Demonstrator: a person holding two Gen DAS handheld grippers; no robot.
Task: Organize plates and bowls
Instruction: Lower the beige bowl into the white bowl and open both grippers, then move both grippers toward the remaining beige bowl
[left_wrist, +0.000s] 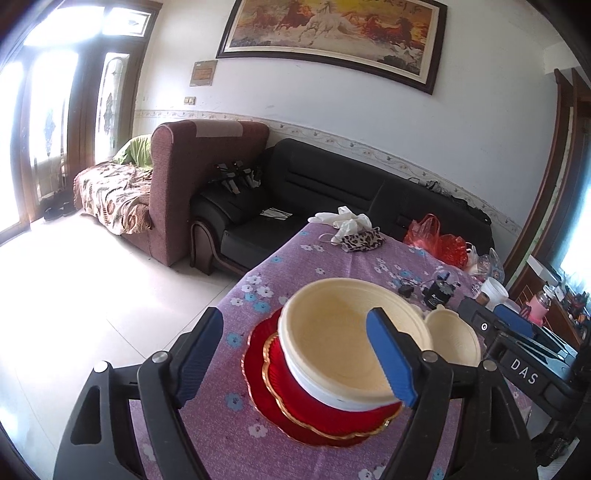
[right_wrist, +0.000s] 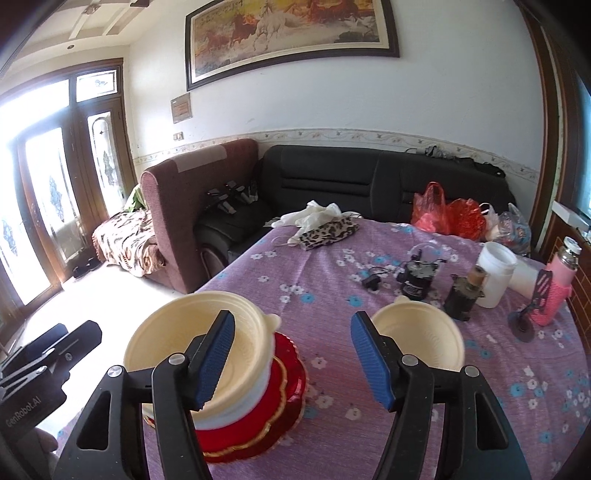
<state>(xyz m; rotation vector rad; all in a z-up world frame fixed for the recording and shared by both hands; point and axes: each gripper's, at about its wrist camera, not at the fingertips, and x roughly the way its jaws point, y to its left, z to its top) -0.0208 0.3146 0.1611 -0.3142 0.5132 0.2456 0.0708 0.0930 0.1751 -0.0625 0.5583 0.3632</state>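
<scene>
- Left gripper (left_wrist: 297, 360), mine: jaws spread, nothing pinched, above the bowl stack.
- Right gripper (right_wrist: 293, 360), mine: jaws spread, empty, between the stack and the small bowl.
- Large cream bowl (left_wrist: 343, 332): tops the stack, on red plates (left_wrist: 314, 417).
- Small cream bowl (right_wrist: 417, 338): just right of the stack, on the purple tablecloth (right_wrist: 314, 273).

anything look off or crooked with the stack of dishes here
Yes: the large cream bowl sits tilted on the stack, over the red plates, its rim leaning rather than level. The small cream bowl stands apart on the tablecloth, unstacked. Nothing spilled or broken.
</scene>
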